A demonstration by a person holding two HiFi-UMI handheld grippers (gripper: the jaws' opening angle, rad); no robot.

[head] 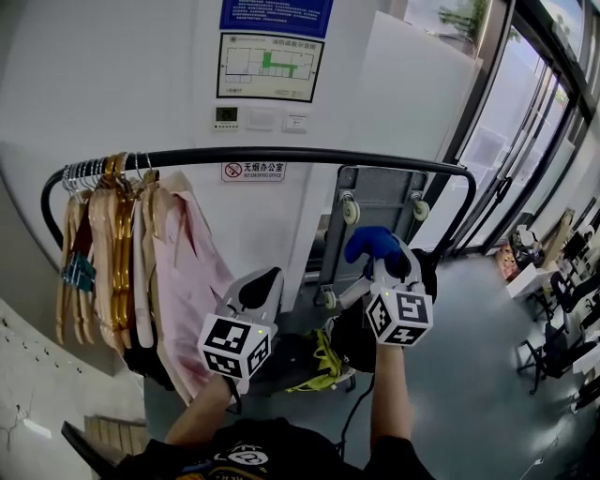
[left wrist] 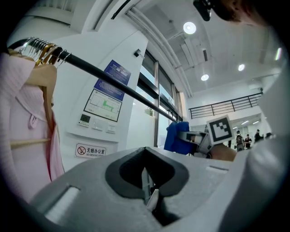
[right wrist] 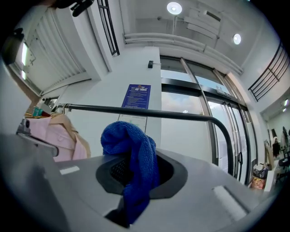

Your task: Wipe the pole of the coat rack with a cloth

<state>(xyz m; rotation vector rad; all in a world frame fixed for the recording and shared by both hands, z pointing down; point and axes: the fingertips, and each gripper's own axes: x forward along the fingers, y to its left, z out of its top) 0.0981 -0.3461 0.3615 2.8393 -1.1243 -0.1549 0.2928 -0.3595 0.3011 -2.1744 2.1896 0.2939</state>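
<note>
A white wall [head: 112,75] carries a blue notice [head: 276,14] at the top edge. Under it hangs a framed floor plan [head: 270,66], then a small control panel [head: 226,115] beside two pale switches [head: 295,122], and lower down a red-and-white no-smoking sign [head: 254,171]. A grey platform trolley [head: 375,216] stands on end against the wall. On the right run tall windows in dark frames [head: 525,141] with daylight behind them. The floor [head: 469,375] is grey and glossy. Desks and chairs [head: 562,309] crowd its far right edge. Round ceiling lights [right wrist: 174,7] glow overhead, and a dark balcony railing [left wrist: 226,106] crosses the hall beyond.
</note>
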